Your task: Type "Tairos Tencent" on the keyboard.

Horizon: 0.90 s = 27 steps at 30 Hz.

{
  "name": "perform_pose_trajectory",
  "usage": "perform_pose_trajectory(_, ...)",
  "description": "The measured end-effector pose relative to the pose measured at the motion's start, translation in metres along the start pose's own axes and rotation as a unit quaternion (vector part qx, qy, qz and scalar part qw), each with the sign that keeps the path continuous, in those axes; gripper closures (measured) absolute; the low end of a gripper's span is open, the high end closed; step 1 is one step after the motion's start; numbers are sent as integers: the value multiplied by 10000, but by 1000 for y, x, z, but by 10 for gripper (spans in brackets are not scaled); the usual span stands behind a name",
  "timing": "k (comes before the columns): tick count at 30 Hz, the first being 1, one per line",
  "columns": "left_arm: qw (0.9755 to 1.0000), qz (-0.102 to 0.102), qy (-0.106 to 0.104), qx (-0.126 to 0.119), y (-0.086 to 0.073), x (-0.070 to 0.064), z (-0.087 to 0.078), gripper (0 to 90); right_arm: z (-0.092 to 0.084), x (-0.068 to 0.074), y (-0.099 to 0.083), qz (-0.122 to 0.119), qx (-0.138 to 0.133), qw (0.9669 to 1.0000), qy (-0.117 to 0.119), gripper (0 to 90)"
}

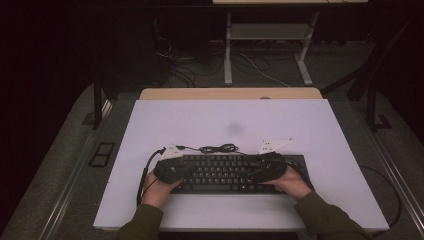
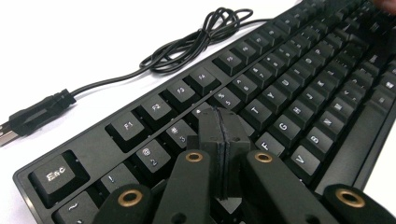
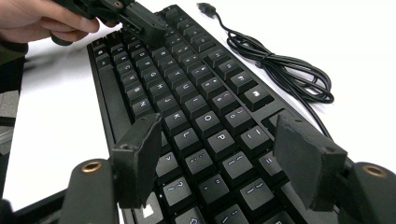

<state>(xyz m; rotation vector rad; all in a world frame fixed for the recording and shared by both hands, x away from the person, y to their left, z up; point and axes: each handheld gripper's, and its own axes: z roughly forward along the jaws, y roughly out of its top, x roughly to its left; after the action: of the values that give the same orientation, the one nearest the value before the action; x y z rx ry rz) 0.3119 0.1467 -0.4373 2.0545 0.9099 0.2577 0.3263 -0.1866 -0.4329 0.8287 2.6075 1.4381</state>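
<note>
Typing step: left gripper, jaws closed, tips on keyboard near the 4 key; right gripper hovers w/ jaws open. Next probably needs a straight press.

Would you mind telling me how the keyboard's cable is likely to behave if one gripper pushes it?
The cable looks thin and lies in loose loops, so it would probably flop and bunch rather than slide as one piece. Its plug lies free on the table, so it could trail along. It joins the keyboard, which would likely stay put.
</note>
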Motion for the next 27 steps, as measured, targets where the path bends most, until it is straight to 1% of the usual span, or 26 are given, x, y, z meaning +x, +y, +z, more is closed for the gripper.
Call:
perform_pose_trajectory(3,10000,12,14,24,-1,0,-1,891,0,0,0,-6,-6,10000,-4,322)
perform_pose_trajectory(6,10000,-34,-2,-69,0,0,-1,886,0,0,0,5,-10,10000,-4,322)
perform_pose_trajectory(8,10000,-51,-8,-85,0,0,-3,869,0,0,0,8,-17,10000,-1,323)
perform_pose_trajectory(12,9999,-50,-17,-124,-1,0,-5,768,0,0,0,33,-40,10000,8,350)
perform_pose_trajectory(19,9997,-92,-83,-193,-2,-2,-7,651,0,0,2,25,-58,10000,49,428)
perform_pose_trajectory(22,9997,-87,-89,-188,-2,-2,-8,595,1,1,2,28,-59,9999,100,483)
perform_pose_trajectory(27,9997,-145,-61,-211,-3,-2,-10,497,3,2,4,8,-9,9998,208,591)
